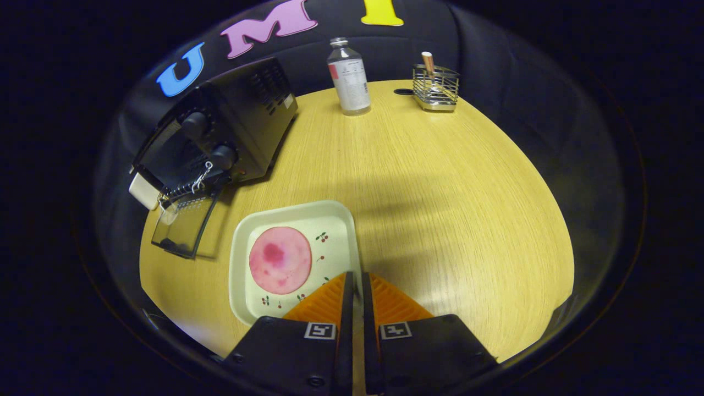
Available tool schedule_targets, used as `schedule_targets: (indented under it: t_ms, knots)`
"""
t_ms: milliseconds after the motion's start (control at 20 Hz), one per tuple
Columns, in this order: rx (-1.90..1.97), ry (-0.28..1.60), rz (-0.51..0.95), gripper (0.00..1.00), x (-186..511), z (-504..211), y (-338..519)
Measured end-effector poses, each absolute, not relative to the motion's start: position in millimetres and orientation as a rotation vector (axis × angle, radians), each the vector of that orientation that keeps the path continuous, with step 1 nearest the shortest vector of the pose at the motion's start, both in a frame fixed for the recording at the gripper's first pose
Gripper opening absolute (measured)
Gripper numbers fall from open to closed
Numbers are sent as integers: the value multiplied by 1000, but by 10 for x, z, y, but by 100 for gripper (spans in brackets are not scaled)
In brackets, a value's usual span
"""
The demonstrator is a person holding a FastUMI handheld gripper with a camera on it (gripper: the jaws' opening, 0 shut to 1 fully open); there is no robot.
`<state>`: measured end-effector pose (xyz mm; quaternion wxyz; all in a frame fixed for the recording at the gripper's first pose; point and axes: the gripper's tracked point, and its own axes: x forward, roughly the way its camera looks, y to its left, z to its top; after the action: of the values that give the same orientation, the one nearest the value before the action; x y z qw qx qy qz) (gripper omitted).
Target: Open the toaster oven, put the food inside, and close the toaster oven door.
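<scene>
bright overhead light | soft shadows on table (440,181) | edges fisheye-bent

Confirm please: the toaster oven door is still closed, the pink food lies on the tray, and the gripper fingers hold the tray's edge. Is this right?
Not quite. In the gripper view the toaster oven door is already open, folded down toward the table. The rest stands: the pink food lies on the tray, and the gripper fingers are shut on the tray's edge.
</scene>
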<state>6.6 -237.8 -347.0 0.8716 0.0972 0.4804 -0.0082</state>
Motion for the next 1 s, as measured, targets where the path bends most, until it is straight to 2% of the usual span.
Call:
schedule_targets:
  t_ms: [200,450,1000]
  knots:
    - [320,1009,-12,7,51,-3473,-2303]
    - [605,1027,-59,7,44,-3428,-2225]
    - [832,903,-187,7,-79,-2845,-2315]
